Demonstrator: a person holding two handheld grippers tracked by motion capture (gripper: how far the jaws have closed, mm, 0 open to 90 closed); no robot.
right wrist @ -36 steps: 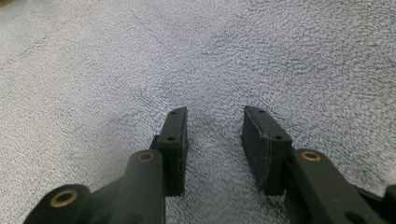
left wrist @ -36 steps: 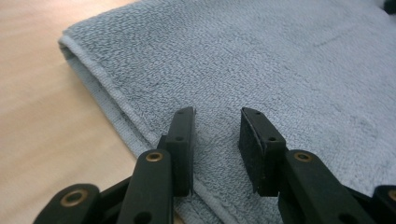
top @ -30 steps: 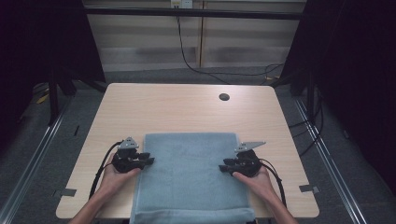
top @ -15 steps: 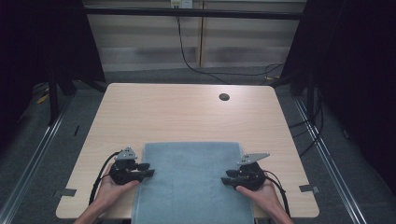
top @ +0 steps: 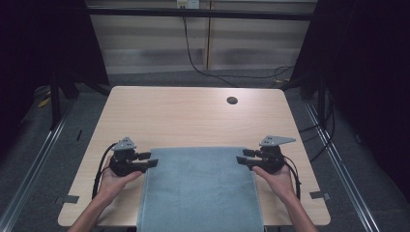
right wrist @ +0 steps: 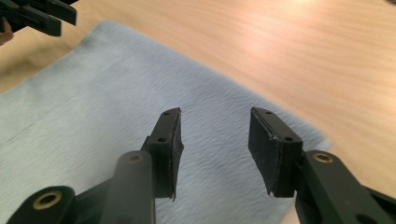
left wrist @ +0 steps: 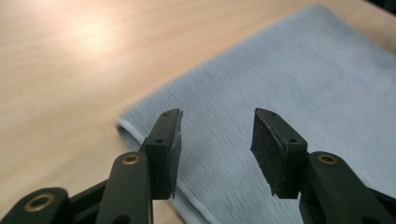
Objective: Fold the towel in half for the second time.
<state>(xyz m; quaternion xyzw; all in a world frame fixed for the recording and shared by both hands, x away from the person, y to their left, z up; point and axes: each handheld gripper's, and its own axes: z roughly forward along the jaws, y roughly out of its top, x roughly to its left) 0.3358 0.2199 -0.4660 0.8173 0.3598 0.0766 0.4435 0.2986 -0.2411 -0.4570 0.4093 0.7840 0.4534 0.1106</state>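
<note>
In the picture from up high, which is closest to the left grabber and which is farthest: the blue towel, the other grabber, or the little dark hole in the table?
From the left gripper:
1. Blue towel, right beside its jaws at the near edge.
2. Right gripper, across the towel.
3. Dark hole, far back on the table.

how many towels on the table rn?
1. A grey-blue folded terry towel lies at the near edge of the light wooden table, between the two hand-held grippers. Layers underneath could hide another.
</note>
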